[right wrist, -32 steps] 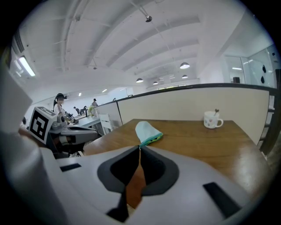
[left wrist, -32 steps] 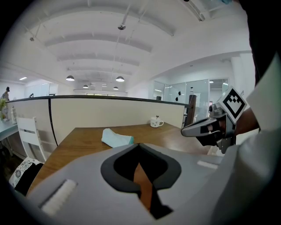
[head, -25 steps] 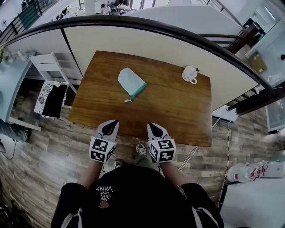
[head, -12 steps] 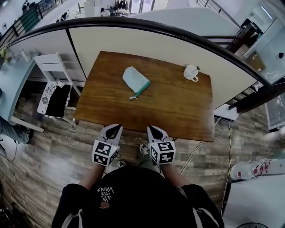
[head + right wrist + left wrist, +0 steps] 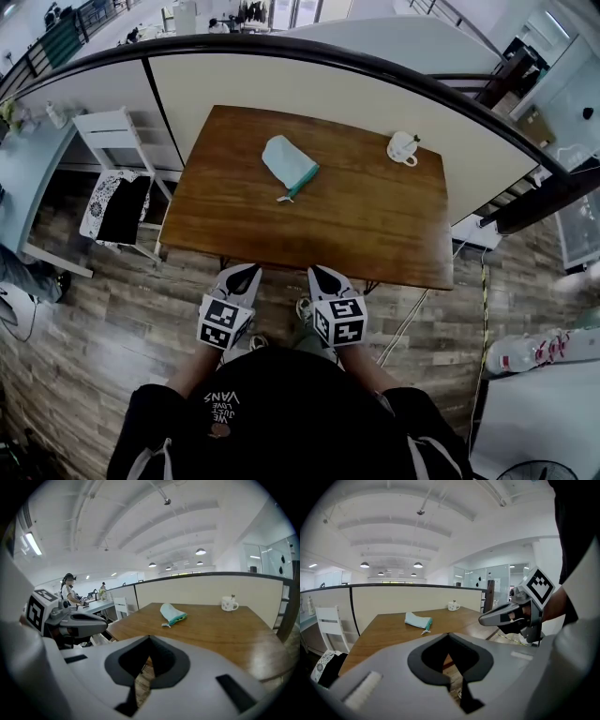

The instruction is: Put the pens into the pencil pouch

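The left gripper (image 5: 246, 272) and right gripper (image 5: 319, 274) both have their jaws pressed together on nothing, side by side by the wooden table's (image 5: 375, 234) near edge. The teal pencil pouch (image 5: 289, 166) lies well beyond them on the tabletop. A white mug (image 5: 403, 148) stands near the far right corner.

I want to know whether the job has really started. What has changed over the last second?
Both drew back from the table. The tips of the left hand-held gripper and the right hand-held gripper reached over its near edge. Now they sit at or just short of it, above the floor. Nothing was taken hold of or let go. Unchanged: both are shut and empty, the pencil pouch lies on the table, and the mug is at the far right corner.
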Demonstrator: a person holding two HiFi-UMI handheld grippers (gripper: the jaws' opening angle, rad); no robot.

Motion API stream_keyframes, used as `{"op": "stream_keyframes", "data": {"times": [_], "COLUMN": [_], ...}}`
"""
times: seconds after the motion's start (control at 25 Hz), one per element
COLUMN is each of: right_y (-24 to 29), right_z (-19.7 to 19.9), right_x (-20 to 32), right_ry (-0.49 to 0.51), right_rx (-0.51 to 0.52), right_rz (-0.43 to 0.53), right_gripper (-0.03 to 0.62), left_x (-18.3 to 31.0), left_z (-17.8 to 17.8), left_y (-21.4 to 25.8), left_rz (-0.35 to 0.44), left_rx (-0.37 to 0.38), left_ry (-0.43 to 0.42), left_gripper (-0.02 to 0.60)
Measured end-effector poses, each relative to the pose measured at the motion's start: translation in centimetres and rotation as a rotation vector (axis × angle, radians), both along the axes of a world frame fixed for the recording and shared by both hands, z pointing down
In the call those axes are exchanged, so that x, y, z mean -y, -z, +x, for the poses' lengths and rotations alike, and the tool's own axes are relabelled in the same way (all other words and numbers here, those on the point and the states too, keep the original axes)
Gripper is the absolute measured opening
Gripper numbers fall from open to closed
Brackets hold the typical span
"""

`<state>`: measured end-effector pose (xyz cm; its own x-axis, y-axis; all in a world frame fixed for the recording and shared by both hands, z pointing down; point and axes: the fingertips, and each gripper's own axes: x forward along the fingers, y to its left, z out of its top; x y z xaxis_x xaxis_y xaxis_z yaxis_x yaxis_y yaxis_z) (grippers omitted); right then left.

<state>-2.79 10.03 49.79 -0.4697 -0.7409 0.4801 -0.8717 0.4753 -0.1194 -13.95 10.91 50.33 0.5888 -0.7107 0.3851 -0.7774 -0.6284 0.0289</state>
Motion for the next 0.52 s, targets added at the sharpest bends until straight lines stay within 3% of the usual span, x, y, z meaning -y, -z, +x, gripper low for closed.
{"op": "stream_keyframes", "data": {"times": [0.52], "right_y": [-0.45], "right_z": [0.04], "right_x": [-0.96], "right_ry": [-0.001], "right_rx": [-0.01], "right_rz": [-0.008], "right_gripper": [0.012], "left_x": [-0.77], "left_z": [0.03], "left_y": [-0.37], "left_rz": [-0.005], "left_rx": [-0.009], "left_ry": [0.002], "left_gripper": [0.012]}}
